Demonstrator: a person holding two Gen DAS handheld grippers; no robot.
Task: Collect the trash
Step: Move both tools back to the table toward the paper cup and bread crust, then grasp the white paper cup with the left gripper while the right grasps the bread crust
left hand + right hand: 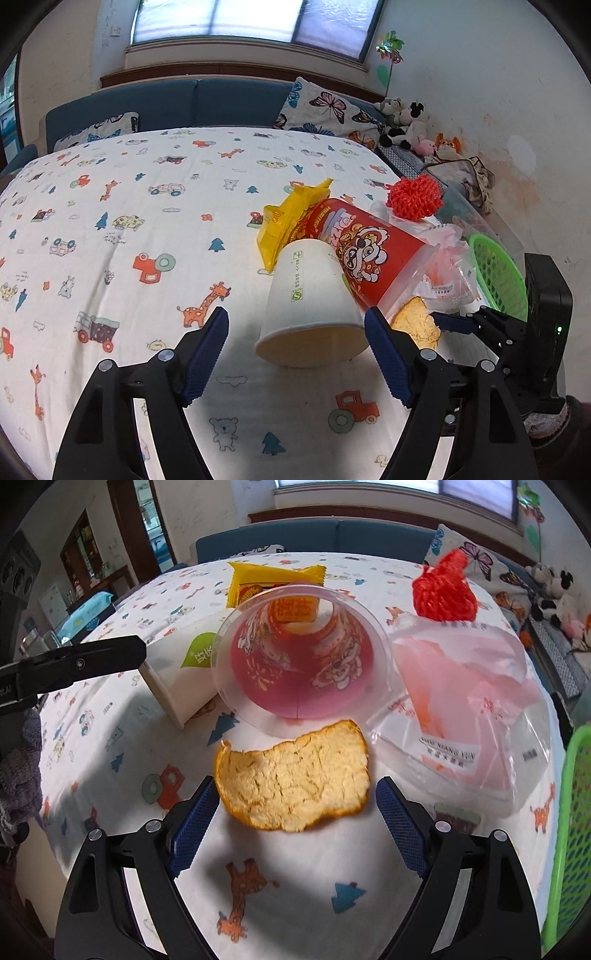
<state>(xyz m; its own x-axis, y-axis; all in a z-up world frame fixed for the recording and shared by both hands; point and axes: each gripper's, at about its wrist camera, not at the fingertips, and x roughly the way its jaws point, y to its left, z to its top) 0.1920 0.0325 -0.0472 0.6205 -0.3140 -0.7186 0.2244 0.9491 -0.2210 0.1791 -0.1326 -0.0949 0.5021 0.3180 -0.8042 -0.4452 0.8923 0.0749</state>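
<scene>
Both grippers stand open over the cartoon-print tablecloth [110,221]: left gripper [295,347] brackets the tipped white paper cup [310,306], right gripper [295,808] the orange peel [295,782], near the right edge beside the green plastic basket [569,830]. Next: close, lift, drop in.
</scene>
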